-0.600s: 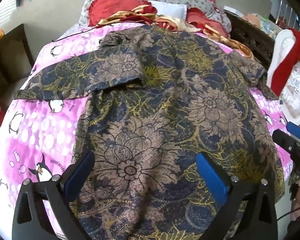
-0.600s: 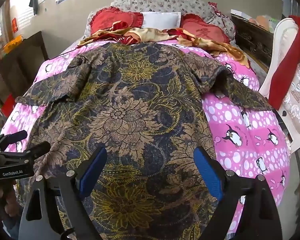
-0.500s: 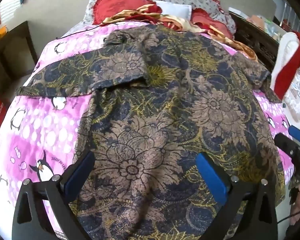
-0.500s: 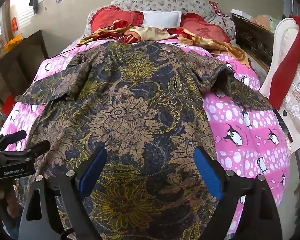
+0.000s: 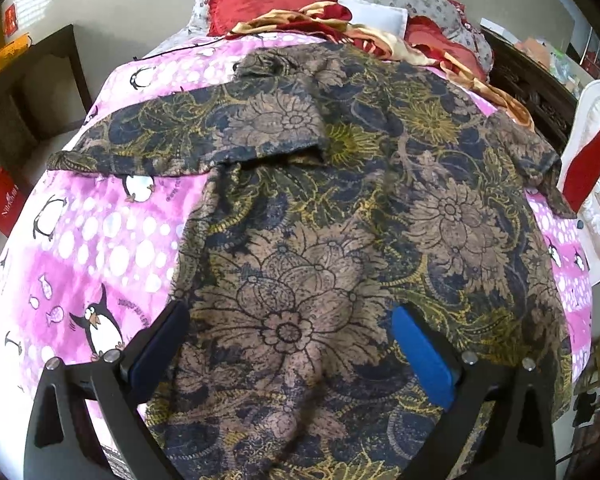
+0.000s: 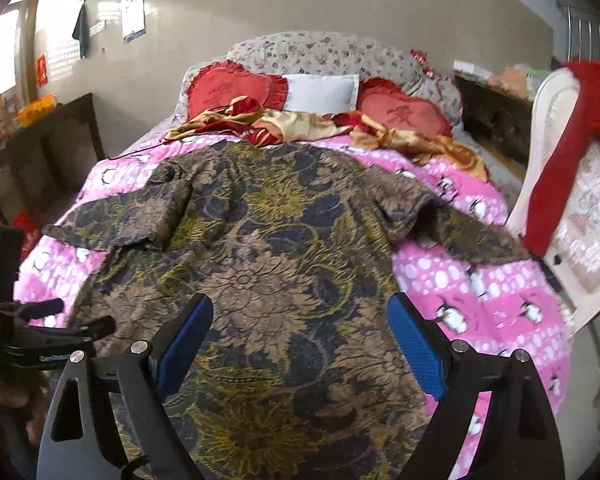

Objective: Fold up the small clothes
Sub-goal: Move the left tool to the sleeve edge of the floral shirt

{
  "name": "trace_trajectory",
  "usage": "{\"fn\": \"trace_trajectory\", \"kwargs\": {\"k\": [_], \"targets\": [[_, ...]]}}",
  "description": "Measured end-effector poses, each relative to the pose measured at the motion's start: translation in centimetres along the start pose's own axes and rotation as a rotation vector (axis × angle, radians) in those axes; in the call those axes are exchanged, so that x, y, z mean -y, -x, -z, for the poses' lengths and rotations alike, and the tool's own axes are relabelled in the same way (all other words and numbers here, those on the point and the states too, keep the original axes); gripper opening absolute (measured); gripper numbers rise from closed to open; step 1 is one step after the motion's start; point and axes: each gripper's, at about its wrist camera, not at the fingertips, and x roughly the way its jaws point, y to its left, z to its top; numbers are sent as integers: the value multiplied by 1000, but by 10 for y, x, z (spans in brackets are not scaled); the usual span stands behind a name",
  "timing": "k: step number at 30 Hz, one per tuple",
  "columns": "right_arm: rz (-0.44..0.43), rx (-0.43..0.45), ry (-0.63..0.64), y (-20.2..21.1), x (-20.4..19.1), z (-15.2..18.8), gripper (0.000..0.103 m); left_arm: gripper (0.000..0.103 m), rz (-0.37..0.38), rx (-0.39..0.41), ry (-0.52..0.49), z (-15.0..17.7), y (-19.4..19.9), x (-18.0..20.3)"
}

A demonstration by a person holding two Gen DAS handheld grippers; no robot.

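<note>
The left gripper (image 5: 288, 336) has two black arms shaped like a fork. Each arm has a blue pad (image 5: 422, 356) on its inner side and round silver screws (image 5: 469, 357) on top, with a long hole cut through it lower down. The right gripper (image 6: 300, 336) looks the same, with blue bumpy pads (image 6: 416, 348), silver screws (image 6: 139, 346) and black arms.

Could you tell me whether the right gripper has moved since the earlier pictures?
Yes: the right gripper has tipped upward; in its view the white pillow sits lower than before, with more wall above it.
</note>
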Motion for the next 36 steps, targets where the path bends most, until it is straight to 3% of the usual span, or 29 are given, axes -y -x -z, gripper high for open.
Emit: {"fn": "trace_trajectory", "kwargs": {"k": [9,14,18,20,24,28,36], "targets": [[-2,-56,21,-21,-2,16,75,103,-4,3,-15,-2,-7,3],[-14,-123,19,-58,1,16,72,103,-2,22,-49,-14,-26,10],[10,-127,30,-89,4,13,71,103,-4,46,-82,-34,-52,15],[3,-134,37,-107,5,11,71,103,-23,65,-77,-42,-66,15],[9,-157,36,-138,8,13,71,103,-30,20,-41,-44,-90,11],[-10,-191,20,-159,11,26,71,103,-19,72,-7,-39,-93,7],[-13,-176,8,-167,10,28,83,103,-31,94,-11,-37,-92,10]]}}
